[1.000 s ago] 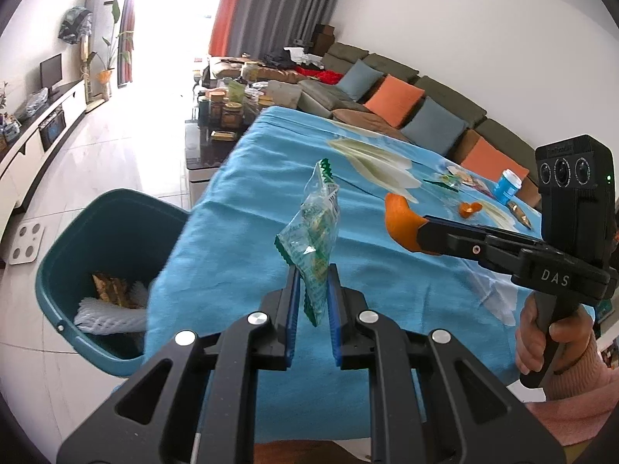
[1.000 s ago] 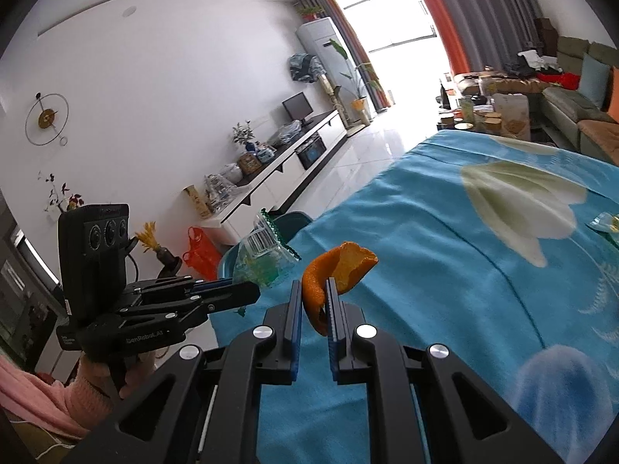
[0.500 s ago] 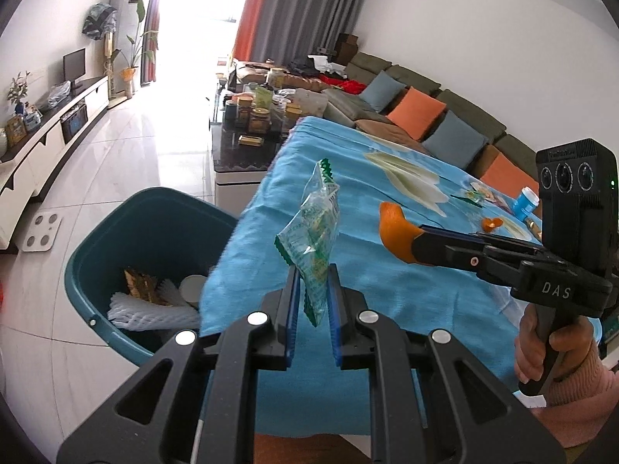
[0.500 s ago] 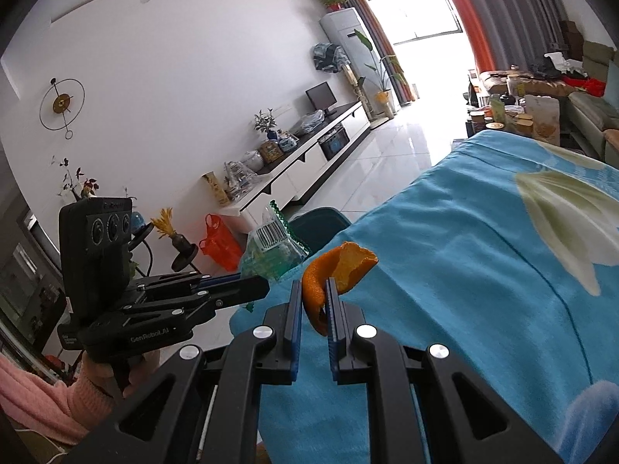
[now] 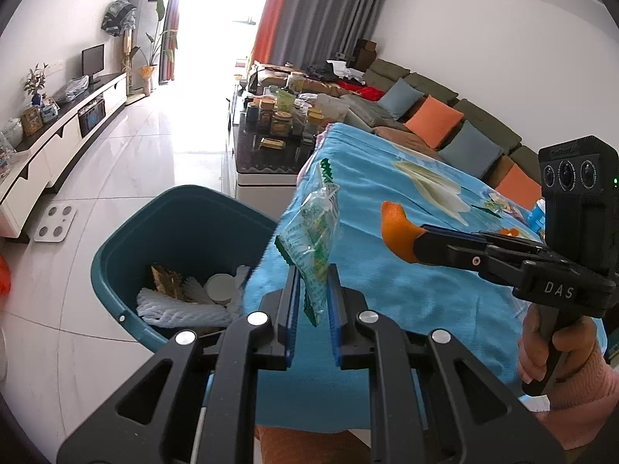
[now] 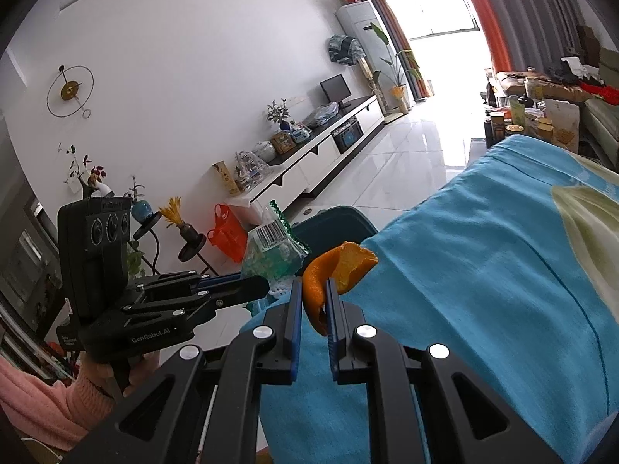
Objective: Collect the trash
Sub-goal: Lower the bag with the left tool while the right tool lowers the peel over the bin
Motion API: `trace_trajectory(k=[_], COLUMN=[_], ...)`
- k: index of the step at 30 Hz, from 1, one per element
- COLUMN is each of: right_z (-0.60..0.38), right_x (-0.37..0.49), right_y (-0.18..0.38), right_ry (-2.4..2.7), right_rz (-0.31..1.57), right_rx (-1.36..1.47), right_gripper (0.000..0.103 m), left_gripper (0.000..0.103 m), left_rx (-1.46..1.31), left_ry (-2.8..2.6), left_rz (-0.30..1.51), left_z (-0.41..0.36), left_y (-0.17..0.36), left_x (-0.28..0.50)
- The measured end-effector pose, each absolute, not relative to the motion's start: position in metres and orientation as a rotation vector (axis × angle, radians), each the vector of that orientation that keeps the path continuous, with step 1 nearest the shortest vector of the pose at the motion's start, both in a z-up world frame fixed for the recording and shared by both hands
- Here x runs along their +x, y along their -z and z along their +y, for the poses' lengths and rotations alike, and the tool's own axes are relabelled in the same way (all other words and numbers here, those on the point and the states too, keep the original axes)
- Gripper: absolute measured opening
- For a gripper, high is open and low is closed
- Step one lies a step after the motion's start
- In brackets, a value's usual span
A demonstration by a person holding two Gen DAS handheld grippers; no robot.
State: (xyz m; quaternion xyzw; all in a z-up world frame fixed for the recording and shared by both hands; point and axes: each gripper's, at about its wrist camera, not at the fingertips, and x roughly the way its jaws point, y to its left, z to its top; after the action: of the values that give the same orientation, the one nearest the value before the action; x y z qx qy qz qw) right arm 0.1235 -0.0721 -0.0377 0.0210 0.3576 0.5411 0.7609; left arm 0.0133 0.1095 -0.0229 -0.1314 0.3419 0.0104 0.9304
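**Both hands loaded, bin just below the surface's corner**

The left gripper [image 5: 312,301] has its jaws clenched on a green-printed clear snack wrapper [image 5: 311,239], which stands up out of the blue pads with its zigzag-cut top edge highest. The right gripper [image 6: 312,301] has its jaws clamped on a curl of orange peel [image 6: 336,266], the wide end flaring up and to the right of the pads.

From the left gripper's camera, the teal bin [image 5: 127,243] sits on the tiled floor just beside the corner of the surface, which is draped in a blue cloth [image 5: 387,282] printed with pale flowers. Only this view looks down into the bin: white foam netting [image 5: 178,309], a brown crumpled wrapper [image 5: 166,276] and a pale round lid [image 5: 220,288] lie in it. It also takes in more litter at the far end of the cloth, a blue can [image 5: 537,214] and small scraps, too small to name, with a sofa [image 5: 445,116] and its orange and grey cushions behind. The right gripper reaches in from the right, peel at its tip, held by a hand [image 5: 549,352] in a pink sleeve.

The right gripper's camera shows only the bin's rim [image 6: 332,218] peeking past the cloth's edge. What it adds is the wrapper's other side, bearing a barcode [image 6: 271,234], and the wall with the long white TV cabinet [image 6: 309,162], a round clock [image 6: 69,91] and an orange plastic bag [image 6: 228,236] on the floor.
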Motion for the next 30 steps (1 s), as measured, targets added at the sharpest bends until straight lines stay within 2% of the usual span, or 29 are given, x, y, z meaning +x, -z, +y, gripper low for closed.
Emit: trace_trajectory(k=[30], right_z=[-0.015], right_x=[0.124], right_y=[0.039], right_ry=[-1.249], right_rz=[0.803], right_rx=[-0.035], right_gripper=[0.01], left_gripper=[0.014], left_rx=[-0.293], left_ry=[-0.132], left_rz=[0.705], left_z=[0.148], left_y=[0.029], left_x=[0.005])
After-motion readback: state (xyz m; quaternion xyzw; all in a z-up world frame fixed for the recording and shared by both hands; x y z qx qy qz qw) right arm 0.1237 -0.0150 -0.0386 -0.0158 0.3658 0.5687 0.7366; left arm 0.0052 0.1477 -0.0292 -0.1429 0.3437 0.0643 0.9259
